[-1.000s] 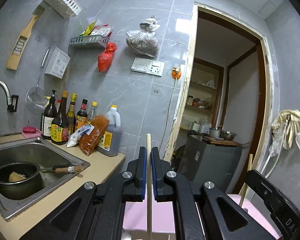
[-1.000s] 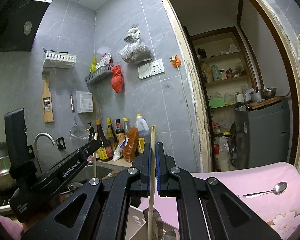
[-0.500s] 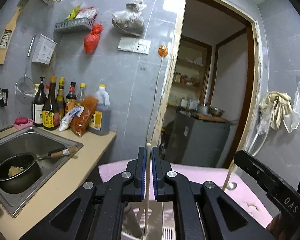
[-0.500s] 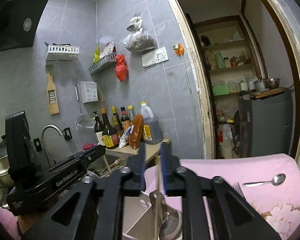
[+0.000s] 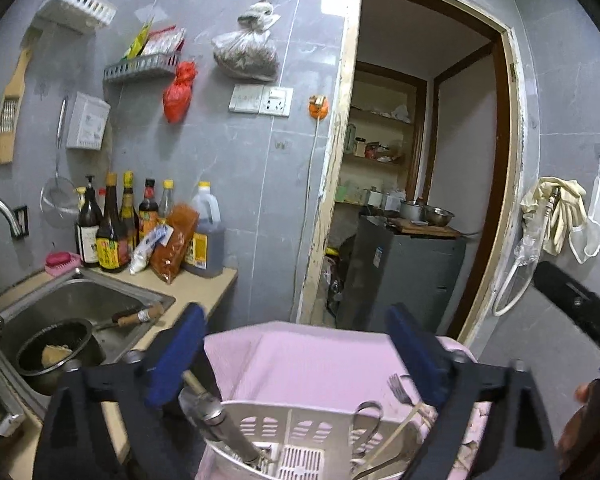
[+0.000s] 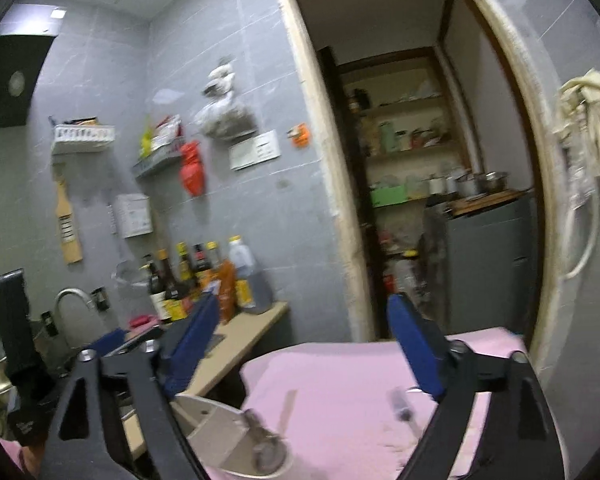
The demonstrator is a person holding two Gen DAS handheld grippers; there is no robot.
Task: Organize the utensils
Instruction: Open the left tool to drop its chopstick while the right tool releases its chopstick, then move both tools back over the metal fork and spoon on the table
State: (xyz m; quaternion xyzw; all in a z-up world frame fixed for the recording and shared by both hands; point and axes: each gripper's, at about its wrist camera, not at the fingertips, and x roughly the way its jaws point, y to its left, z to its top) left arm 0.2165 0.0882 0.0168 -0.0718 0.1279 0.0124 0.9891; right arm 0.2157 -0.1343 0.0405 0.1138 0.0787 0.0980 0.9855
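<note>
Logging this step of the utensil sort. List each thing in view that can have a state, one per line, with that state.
left gripper: open, fingers just spread, nothing between them.
right gripper: open, fingers just spread, nothing between them.
utensil holder: upright on the pink cloth, holding utensils.
chopstick: leaning inside the holder.
fork: tines up.
pot: in the sink, something in it.
doorway: open.

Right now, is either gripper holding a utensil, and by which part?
Nothing held. The left gripper and right gripper have just opened, jaws empty above the utensil basket.
</note>
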